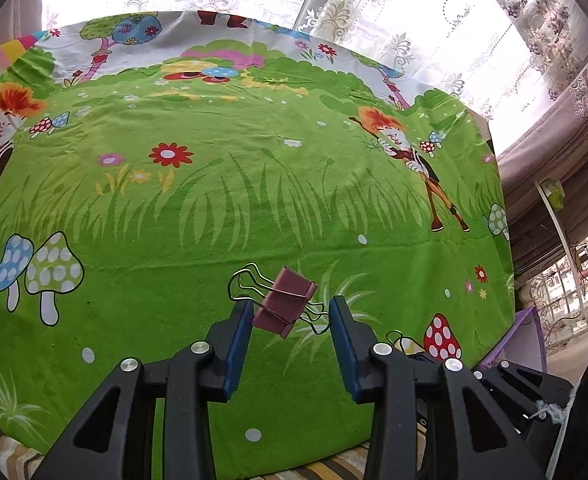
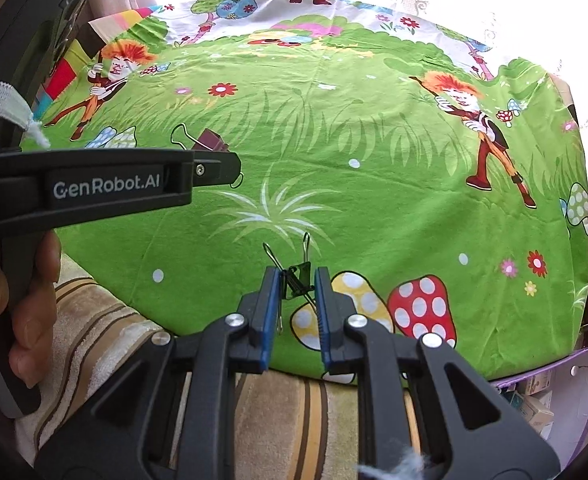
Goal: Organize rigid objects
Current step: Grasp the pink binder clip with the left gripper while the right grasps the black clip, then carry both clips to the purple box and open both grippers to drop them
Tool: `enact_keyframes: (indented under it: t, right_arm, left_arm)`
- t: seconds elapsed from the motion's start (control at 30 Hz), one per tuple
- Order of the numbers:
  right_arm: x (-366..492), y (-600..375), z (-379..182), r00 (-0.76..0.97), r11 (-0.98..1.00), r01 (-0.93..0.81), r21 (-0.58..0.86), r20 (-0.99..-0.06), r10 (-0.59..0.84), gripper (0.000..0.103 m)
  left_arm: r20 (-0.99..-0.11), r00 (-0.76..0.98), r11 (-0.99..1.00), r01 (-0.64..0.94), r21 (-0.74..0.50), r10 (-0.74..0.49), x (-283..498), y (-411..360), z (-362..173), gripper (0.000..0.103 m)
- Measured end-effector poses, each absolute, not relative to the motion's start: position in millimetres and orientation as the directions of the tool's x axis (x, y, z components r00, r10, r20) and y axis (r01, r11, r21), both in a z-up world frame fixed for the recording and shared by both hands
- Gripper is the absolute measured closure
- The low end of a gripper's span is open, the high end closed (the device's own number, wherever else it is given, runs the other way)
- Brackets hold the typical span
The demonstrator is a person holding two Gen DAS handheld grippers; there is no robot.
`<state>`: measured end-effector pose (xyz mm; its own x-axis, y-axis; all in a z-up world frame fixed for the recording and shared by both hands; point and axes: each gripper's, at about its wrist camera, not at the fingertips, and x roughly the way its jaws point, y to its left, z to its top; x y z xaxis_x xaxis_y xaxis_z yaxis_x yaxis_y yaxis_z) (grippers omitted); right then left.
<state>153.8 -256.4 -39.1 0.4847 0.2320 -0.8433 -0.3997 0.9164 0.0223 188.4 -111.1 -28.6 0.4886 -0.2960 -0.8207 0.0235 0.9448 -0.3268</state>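
My left gripper (image 1: 290,314) is shut on a dusky pink binder clip (image 1: 285,301). The clip hangs tilted just above the green cloth, with its wire handles spread against both blue pads (image 1: 241,320). The right wrist view shows the same pink clip (image 2: 213,140) from the side, at the tip of the left gripper (image 2: 218,168), which a hand (image 2: 26,304) holds. My right gripper (image 2: 297,280) is shut on a small dark green binder clip (image 2: 299,277) with its two wire handles pointing up. It is near the cloth's front edge, beside printed mushrooms.
A green cartoon-print cloth (image 1: 254,200) covers the table. A striped brown and cream fabric (image 2: 286,412) lies under its near edge. A purple box (image 2: 558,380) with small cartons stands at the lower right. Lace curtains (image 1: 414,20) hang behind the table.
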Motion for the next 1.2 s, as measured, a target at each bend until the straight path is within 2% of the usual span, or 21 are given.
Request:
enact_keyframes:
  t: [0.5, 0.87, 1.2]
  right_arm:
    - [131, -287, -7, 0.635, 0.971, -0.235, -0.031, -0.762, 0.129, 0.082]
    - [116, -314, 5, 0.663, 0.987, -0.162, -0.012, -0.742, 0.1, 0.082]
    - [83, -365, 20, 0.686, 0.997, -0.078, 0.005, -0.725, 0.057, 0.082]
  left_arm:
    - [-0.795, 0.514, 0.943, 0.097, -0.318, -0.321, 168, -137, -13, 0.063]
    - [-0.778, 0.516, 0.933, 0.169, -0.319, -0.36, 150, -166, 1, 0.063]
    - [-0.747, 0.47, 0.882, 0.256, -0.396, -0.471, 124, -204, 16, 0.063]
